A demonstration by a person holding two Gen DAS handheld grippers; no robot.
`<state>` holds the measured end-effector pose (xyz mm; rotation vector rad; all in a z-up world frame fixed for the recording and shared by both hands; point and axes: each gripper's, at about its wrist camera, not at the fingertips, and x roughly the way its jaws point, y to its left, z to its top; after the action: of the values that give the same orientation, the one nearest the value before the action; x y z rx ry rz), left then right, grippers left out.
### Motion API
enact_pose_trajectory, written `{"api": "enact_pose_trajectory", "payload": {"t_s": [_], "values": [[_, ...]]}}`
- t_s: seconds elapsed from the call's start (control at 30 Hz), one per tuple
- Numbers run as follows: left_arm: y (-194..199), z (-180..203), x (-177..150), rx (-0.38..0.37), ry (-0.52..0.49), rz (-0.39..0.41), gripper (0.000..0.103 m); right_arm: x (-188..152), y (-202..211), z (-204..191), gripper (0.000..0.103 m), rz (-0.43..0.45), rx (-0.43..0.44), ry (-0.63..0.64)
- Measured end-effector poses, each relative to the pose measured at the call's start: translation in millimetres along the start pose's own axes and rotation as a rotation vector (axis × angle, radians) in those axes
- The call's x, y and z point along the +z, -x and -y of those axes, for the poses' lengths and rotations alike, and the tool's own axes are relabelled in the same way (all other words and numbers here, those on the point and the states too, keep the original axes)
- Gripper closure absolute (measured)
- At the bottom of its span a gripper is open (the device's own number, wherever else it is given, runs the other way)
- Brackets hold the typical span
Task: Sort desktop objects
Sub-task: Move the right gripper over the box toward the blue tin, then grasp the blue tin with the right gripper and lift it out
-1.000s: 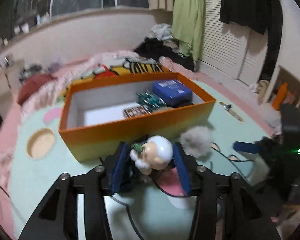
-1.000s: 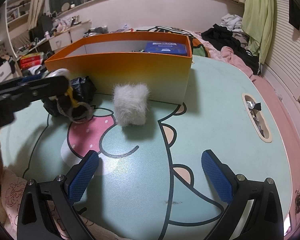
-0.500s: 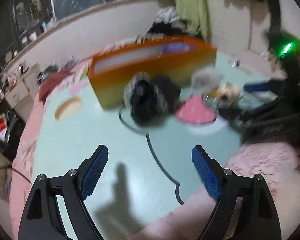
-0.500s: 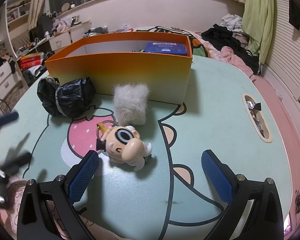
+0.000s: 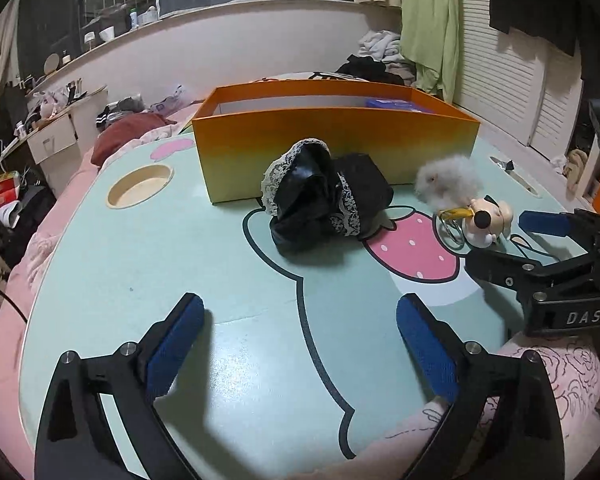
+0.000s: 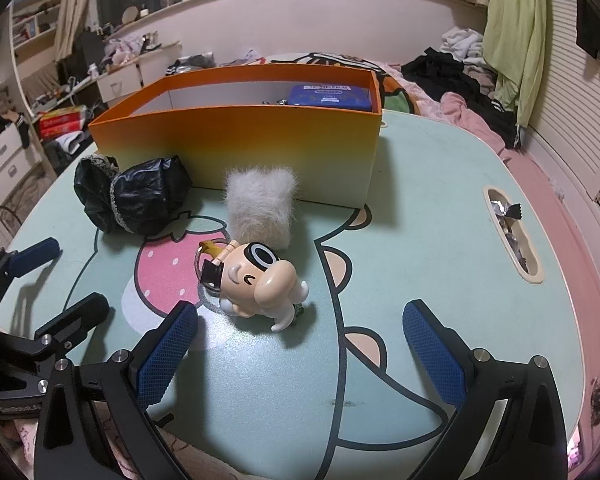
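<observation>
My right tool [image 6: 300, 348] hangs with its fingers spread wide and nothing between them, just short of the cartoon figurine [image 6: 256, 284] lying on its side on the surface [image 6: 420, 208]. My left tool [image 5: 296, 344] is likewise spread and holding nothing, facing the black lace-trimmed bundle [image 5: 324, 196]. I judge the figurine comes next: close on its rounded head, not the thin wire ring, then lift it over the orange box [image 6: 236, 136] wall. The right view shows a blue tin [image 6: 330, 96] inside; the left view catches only its edge.
</observation>
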<state>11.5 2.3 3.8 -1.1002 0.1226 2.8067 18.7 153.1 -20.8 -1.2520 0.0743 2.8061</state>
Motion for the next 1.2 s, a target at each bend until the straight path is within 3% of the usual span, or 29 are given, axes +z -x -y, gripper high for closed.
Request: {"api": "enact_pose_trajectory", "payload": {"t_s": [0.13, 0.27, 0.33, 0.43, 0.53, 0.63, 0.77, 0.93, 1.0, 1.1, 1.2], "values": [[-2, -2, 1, -0.001, 0.001, -0.001, 0.006, 5, 20, 3, 0.000, 0.041, 0.039, 0.020], [-2, -2, 2, -0.002, 0.001, 0.000, 0.006, 28, 59, 13, 0.001, 0.138, -0.011, 0.060], [-1, -2, 2, -0.001, 0.001, 0.002, 0.006, 54, 73, 22, 0.016, 0.175, 0.011, 0.020], [-1, -3, 2, -0.002, 0.001, 0.003, 0.006, 106, 64, 23, 0.031, 0.121, 0.085, 0.007], [-1, -4, 2, -0.002, 0.001, 0.003, 0.006, 158, 24, 11, 0.031, 0.034, 0.069, 0.038], [0, -4, 2, -0.003, 0.000, 0.003, 0.006, 187, -25, 4, 0.031, -0.089, 0.024, 0.079], [0, -4, 2, -0.003, 0.000, 0.003, 0.006, 196, -64, 7, 0.031, -0.225, -0.016, 0.116], [0, -3, 3, -0.003, 0.000, 0.004, 0.006, 197, -89, 6, 0.027, -0.329, -0.102, 0.170], [0, -3, 3, -0.004, -0.001, 0.005, 0.006, 199, -95, 6, 0.027, -0.338, -0.132, 0.198], [0, -3, 3, -0.004, -0.001, 0.005, 0.006, 201, -86, -2, 0.027, -0.284, -0.164, 0.241], [0, -3, 3, -0.005, -0.002, 0.005, 0.006, 198, -80, -12, 0.027, -0.264, -0.124, 0.270]]}}
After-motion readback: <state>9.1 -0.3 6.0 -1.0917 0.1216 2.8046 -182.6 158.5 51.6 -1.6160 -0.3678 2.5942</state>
